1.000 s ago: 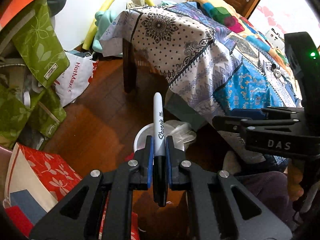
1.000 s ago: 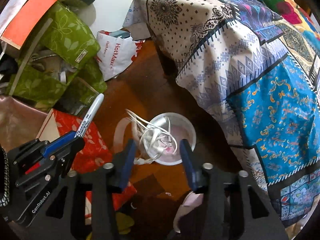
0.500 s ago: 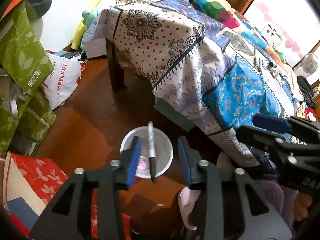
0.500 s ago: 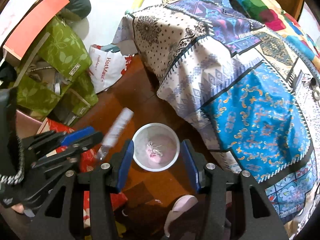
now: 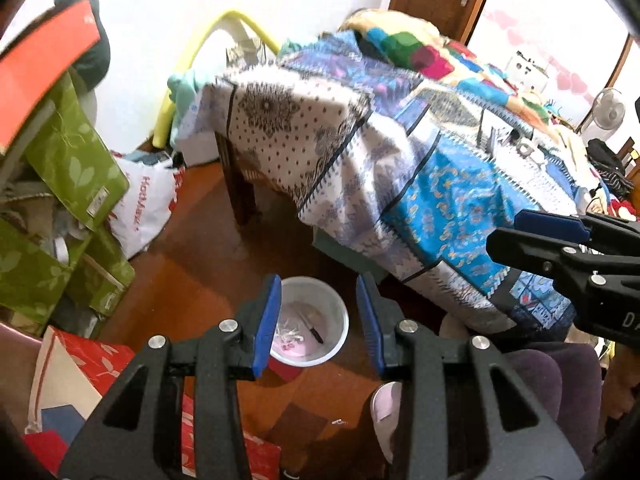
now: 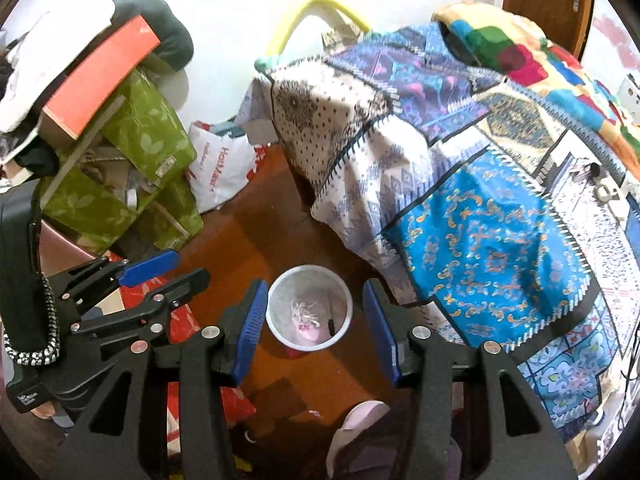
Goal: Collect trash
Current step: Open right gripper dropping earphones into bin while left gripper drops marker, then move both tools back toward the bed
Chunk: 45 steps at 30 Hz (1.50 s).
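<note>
Room: a cluttered room with a dark wooden floor (image 6: 256, 240) and a white wall behind.
Bench: a patchwork cloth (image 5: 420, 184) in blue, white and purple prints drapes a wooden-legged bench and hangs almost to the floor on the near side.
Clutter, left: green leaf-print bags (image 6: 148, 148) lean in a heap under an orange box (image 6: 104, 80); a white HotMaxx carrier bag (image 5: 144, 204) slumps between them and the bench leg; red floral paper bags (image 5: 100, 364) lie nearest the camera.
Left tongs: the left tongs (image 5: 316, 320) point steeply down over the floor, blue pads set apart with nothing between them; the bin shows in the gap below.
Right tongs: the right tongs (image 6: 316, 328) hang above the same spot, pads likewise parted and carrying nothing. Each pair also shows at the edge of the other's view.
Bin: a small white round waste bin (image 6: 276, 308) stands on the floor just beside the hanging edge of the cloth, directly beneath both pairs of tongs.
Trash: a black marker pen (image 5: 312, 330) lies inside the bin on its pinkish bottom, beside a tangle of clear plastic scraps (image 6: 304, 312).
Person: a pale pink slipper (image 6: 352, 428) and dark purple trouser leg show at the bottom edge.
</note>
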Tool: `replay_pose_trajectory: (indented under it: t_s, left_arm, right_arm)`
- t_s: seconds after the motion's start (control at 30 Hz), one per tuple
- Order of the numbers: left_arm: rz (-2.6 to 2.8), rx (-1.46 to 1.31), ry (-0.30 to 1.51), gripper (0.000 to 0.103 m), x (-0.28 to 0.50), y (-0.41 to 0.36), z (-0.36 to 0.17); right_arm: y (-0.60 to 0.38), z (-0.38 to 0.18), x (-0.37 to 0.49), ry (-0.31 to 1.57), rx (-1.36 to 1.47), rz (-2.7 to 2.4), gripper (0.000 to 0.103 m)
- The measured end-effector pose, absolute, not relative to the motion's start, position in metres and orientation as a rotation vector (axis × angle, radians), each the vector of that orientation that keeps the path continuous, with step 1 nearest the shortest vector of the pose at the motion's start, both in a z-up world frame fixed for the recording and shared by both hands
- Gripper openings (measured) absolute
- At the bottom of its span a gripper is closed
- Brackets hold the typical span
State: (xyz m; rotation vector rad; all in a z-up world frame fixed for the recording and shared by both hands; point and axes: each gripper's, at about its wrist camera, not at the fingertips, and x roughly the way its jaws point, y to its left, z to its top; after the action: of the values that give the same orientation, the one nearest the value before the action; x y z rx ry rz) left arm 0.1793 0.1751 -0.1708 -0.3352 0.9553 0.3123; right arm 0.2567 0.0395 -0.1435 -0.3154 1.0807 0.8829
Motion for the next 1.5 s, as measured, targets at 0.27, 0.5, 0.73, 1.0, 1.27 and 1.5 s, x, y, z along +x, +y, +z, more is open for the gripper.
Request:
replay_pose_trajectory:
  t_s: [0.27,0.5,0.73,1.0,1.27,1.5]
  left_arm:
    - [0.311,-0.277,0.831,0.037,0.162,0.145,-0.115]
    - [0.28,-0.207,0.72,0.037,0.161,0.105,-0.066]
    - [0.22,-0.17,0.614,0.037,0.17,0.061,-0.024]
    - [0.147,-0.109,0.557,0.04,0.197,0.013,0.001]
    - [0.059,-0.078,0.536,0.048,0.24,-0.028,0.01]
    - [-0.016,-0.062,0.537,0.048,0.291,-0.053,0.004]
  right_arm:
    - [0.001,-0.1,0.24,0.961,-0.272,0.879,0.046]
    - [-0.045,-0.06,0.235,0.837,-0.222,0.837,0.046]
    - [-0.093,-0.029,0.236,0.732,-0.158,0.779,0.046]
    - [-0.154,0.001,0.241,0.588,-0.082,0.672,0.047]
    - [-0.206,0.019,0.26,0.466,-0.05,0.516,0.047]
    - [-0.243,0.009,0.3,0.483,-0.025,0.402,0.047]
